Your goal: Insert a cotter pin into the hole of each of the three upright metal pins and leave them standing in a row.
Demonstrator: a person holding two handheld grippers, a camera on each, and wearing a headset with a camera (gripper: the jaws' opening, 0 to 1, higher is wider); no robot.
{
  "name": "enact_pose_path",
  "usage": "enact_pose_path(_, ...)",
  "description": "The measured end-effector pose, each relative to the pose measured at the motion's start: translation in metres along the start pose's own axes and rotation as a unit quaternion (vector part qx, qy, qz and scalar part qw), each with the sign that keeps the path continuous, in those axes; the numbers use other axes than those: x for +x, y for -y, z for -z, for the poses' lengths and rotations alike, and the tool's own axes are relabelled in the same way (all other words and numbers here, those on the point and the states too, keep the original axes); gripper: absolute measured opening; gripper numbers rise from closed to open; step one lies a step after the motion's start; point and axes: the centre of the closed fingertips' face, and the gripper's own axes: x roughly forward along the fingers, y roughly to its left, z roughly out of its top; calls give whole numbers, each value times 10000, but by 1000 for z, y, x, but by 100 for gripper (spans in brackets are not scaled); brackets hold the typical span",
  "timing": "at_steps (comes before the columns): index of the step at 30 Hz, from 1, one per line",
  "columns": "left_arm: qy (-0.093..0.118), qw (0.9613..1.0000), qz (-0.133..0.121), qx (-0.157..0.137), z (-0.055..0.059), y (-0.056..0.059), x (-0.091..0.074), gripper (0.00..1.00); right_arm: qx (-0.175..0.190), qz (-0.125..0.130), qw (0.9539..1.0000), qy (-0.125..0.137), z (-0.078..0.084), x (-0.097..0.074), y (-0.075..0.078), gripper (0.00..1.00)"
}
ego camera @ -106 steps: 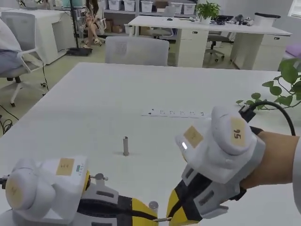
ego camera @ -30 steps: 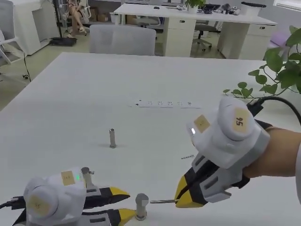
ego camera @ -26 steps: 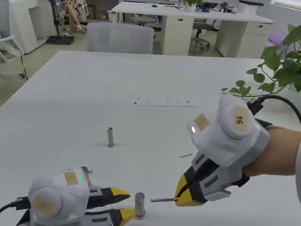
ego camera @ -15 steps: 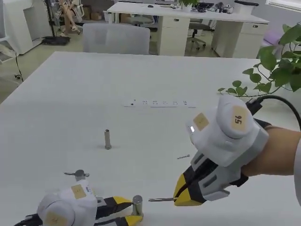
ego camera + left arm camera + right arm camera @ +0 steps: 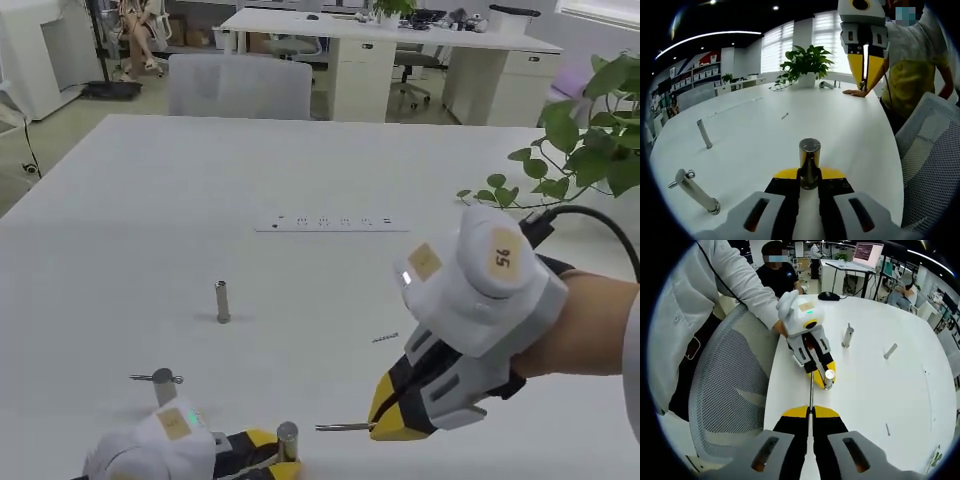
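the left gripper [image 5: 278, 456] has dropped back toward the near edge of the table [image 5: 300, 170], so its white body sits lower and closer to the person than it did three seconds ago. that has uncovered the finished pin [image 5: 163, 386], which a second ago stood half hidden behind the gripper and now stands clear on its far left side. the right gripper [image 5: 384, 419] has raised its cotter pin [image 5: 342, 427] from down by the foot of the held pin [image 5: 287, 436] to the level of that pin's top. a second ago the tip nearly touched the held pin; now a small gap shows between them.
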Motion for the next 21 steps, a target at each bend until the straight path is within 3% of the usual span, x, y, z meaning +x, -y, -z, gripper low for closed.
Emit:
enact_pose_path(3, 9, 9998, 122, 134, 0, 0, 0, 11, 23, 4, 10000, 1, 1, 0, 0, 2)
enact_pose_path(11, -49, 9967, 749, 298, 0, 0, -2, 11, 102, 35, 9999, -2, 4, 4, 2, 2)
enact_pose_path(21, -143, 9881, 1395, 638, 1, 3, -4, 11, 168, 119, 9998, -52, 8, 15, 7, 2)
